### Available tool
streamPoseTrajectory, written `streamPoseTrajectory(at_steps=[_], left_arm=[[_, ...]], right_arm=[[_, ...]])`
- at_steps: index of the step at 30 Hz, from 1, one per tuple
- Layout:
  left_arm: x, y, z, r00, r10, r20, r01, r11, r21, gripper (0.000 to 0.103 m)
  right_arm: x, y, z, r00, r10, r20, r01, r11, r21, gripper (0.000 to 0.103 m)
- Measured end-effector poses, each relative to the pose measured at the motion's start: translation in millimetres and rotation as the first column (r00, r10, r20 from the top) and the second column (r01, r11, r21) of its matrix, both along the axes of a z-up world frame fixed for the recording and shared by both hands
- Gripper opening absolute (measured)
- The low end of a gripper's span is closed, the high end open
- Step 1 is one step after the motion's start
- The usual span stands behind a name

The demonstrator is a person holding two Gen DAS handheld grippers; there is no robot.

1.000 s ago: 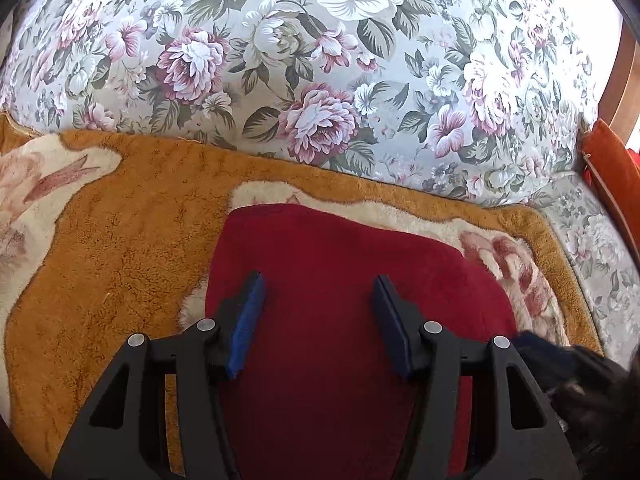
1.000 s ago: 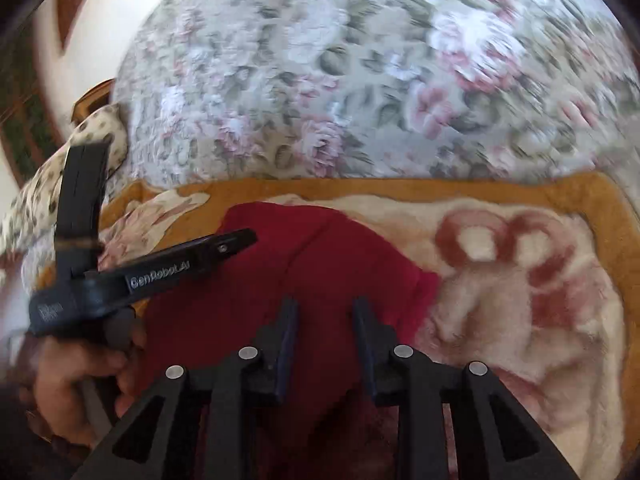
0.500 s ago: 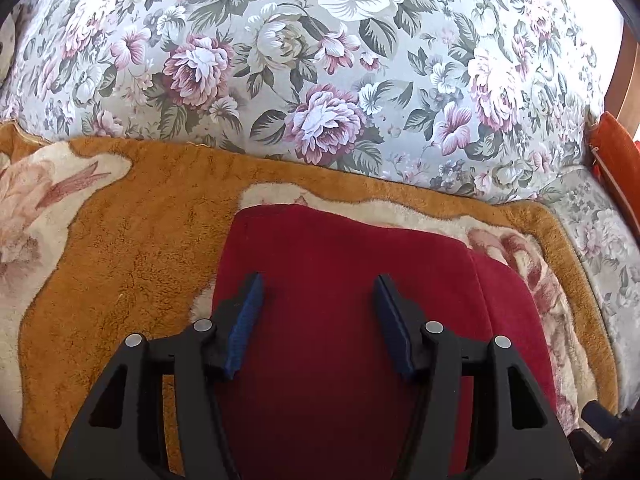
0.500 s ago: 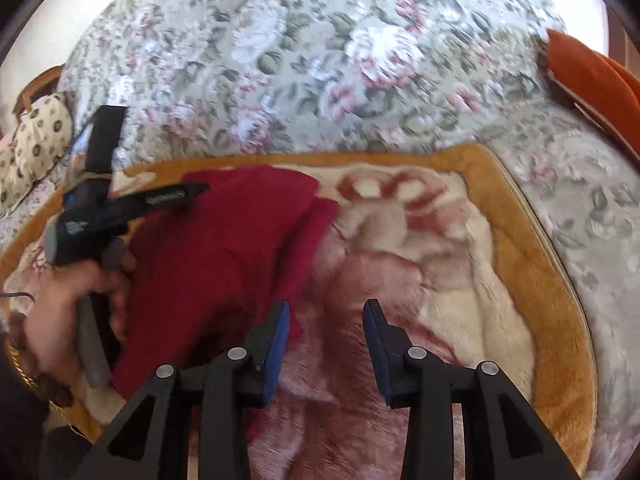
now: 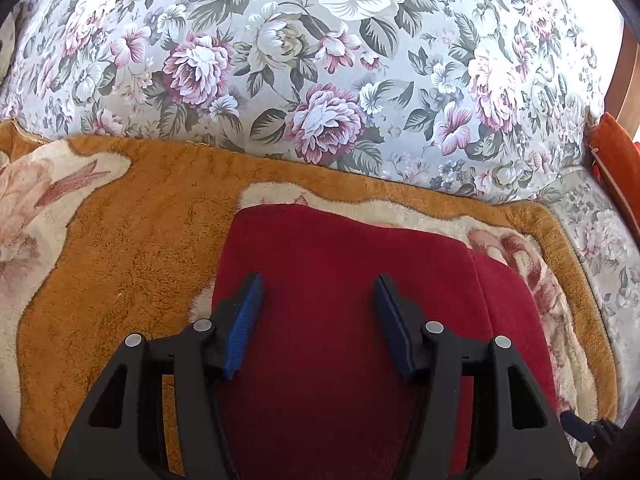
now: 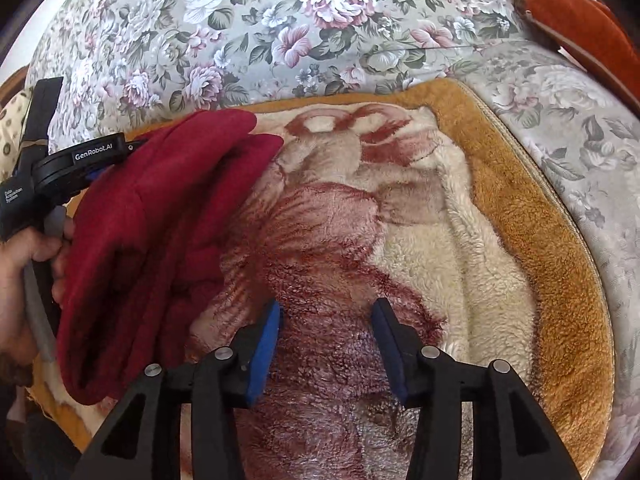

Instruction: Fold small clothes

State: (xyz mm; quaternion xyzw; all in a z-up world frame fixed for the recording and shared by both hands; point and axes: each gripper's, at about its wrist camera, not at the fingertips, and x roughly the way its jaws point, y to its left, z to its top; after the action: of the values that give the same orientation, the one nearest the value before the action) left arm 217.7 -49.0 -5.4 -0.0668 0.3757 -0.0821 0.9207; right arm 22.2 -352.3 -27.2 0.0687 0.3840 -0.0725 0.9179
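Observation:
A dark red fleece garment lies folded on the blanket, with a second layer showing along its right side. My left gripper is open above it, blue pads wide apart and the red cloth below them. In the right wrist view the garment is bunched at the left, beside a person's hand holding the left tool. My right gripper is over bare blanket to the right of the garment. Its jaws are opening and nothing is between them.
An orange-bordered plush blanket with a cream and red flower pattern covers the sofa seat. The floral backrest rises behind it. An orange cushion sits at the far right, on the floral armrest.
My right gripper has swung right, off the red garment and onto bare blanket, and its jaws have widened. The left gripper has stayed over the garment.

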Motion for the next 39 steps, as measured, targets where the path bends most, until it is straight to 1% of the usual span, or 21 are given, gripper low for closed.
streamPoseTrajectory(at_steps=[5,8,10,12,14,15,17,18,20,21,23,24,25,26,27,28,31,34,36,38,39], left_arm=[[0,0,0,1.000,0.001,-0.001,-0.001,1.000,-0.002,0.058],[4,-1,5,0.999,-0.010,-0.037,0.009,1.000,-0.016,0.058],[3,7,19,0.997,-0.043,-0.068,0.038,0.996,-0.080,0.058],[-13,24,35,0.996,-0.071,-0.054,0.060,0.981,-0.186,0.058],[-33,37,43,0.999,-0.041,-0.031,0.034,0.977,-0.212,0.069],[-46,46,42,1.000,-0.013,-0.025,0.008,0.976,-0.217,0.077],[-60,55,31,1.000,0.000,-0.030,-0.007,0.967,-0.256,0.078],[-64,62,18,0.998,-0.001,-0.056,-0.017,0.952,-0.306,0.078],[-67,67,-9,0.993,-0.023,-0.118,-0.028,0.911,-0.410,0.078],[-69,66,-17,0.993,-0.031,-0.117,-0.024,0.898,-0.439,0.078],[-68,64,-12,0.996,-0.051,-0.075,0.010,0.884,-0.467,0.078],[-67,60,-11,0.993,-0.112,-0.043,0.072,0.841,-0.536,0.078],[-67,55,-13,0.988,-0.149,-0.040,0.102,0.823,-0.559,0.078],[-66,47,-19,0.983,-0.179,-0.052,0.121,0.825,-0.552,0.078],[-67,38,-20,0.979,-0.197,-0.058,0.140,0.845,-0.516,0.078],[-68,35,-19,0.978,-0.203,-0.046,0.151,0.846,-0.512,0.078],[-67,35,-22,0.975,-0.217,-0.040,0.158,0.815,-0.557,0.078],[-66,35,-22,0.968,-0.251,-0.028,0.184,0.778,-0.601,0.078],[-66,39,-23,0.964,-0.265,-0.014,0.194,0.740,-0.644,0.077],[-68,50,-24,0.964,-0.266,-0.004,0.193,0.709,-0.678,0.077],[-68,50,-25,0.965,-0.260,-0.006,0.187,0.708,-0.681,0.076]], right_arm=[[-1,-4,0,1.000,0.027,0.008,-0.027,1.000,0.014,0.047],[-2,-10,10,0.998,0.030,0.057,-0.035,0.996,0.080,0.047],[-6,-8,24,0.989,0.027,0.144,-0.042,0.994,0.102,0.047],[-7,-7,37,0.975,0.022,0.219,-0.058,0.986,0.157,0.048],[-3,-6,43,0.961,0.033,0.276,-0.098,0.969,0.227,0.054],[2,-6,44,0.953,0.032,0.301,-0.118,0.954,0.275,0.062],[14,-4,42,0.946,0.038,0.322,-0.160,0.919,0.362,0.068],[27,-3,36,0.947,0.066,0.313,-0.202,0.881,0.427,0.069],[44,-1,25,0.962,0.088,0.258,-0.203,0.863,0.462,0.069],[52,-2,19,0.968,0.080,0.236,-0.186,0.863,0.470,0.069],[65,-9,4,0.975,0.056,0.214,-0.164,0.834,0.528,0.069],[71,-13,-4,0.976,0.051,0.210,-0.166,0.800,0.577,0.069],[75,-17,-9,0.975,0.052,0.218,-0.178,0.769,0.614,0.069],[75,-20,-9,0.969,0.065,0.239,-0.204,0.758,0.620,0.069],[77,-20,-9,0.962,0.098,0.255,-0.241,0.742,0.626,0.068],[78,-18,-10,0.953,0.143,0.267,-0.284,0.725,0.627,0.065],[75,-15,-8,0.934,0.226,0.278,-0.352,0.714,0.605,0.062],[72,-21,-10,0.924,0.235,0.301,-0.379,0.655,0.654,0.061],[71,-24,-10,0.925,0.232,0.302,-0.379,0.628,0.679,0.061],[70,-27,-13,0.934,0.218,0.282,-0.355,0.638,0.683,0.052],[72,-29,-18,0.951,0.192,0.241,-0.306,0.670,0.677,0.049]])
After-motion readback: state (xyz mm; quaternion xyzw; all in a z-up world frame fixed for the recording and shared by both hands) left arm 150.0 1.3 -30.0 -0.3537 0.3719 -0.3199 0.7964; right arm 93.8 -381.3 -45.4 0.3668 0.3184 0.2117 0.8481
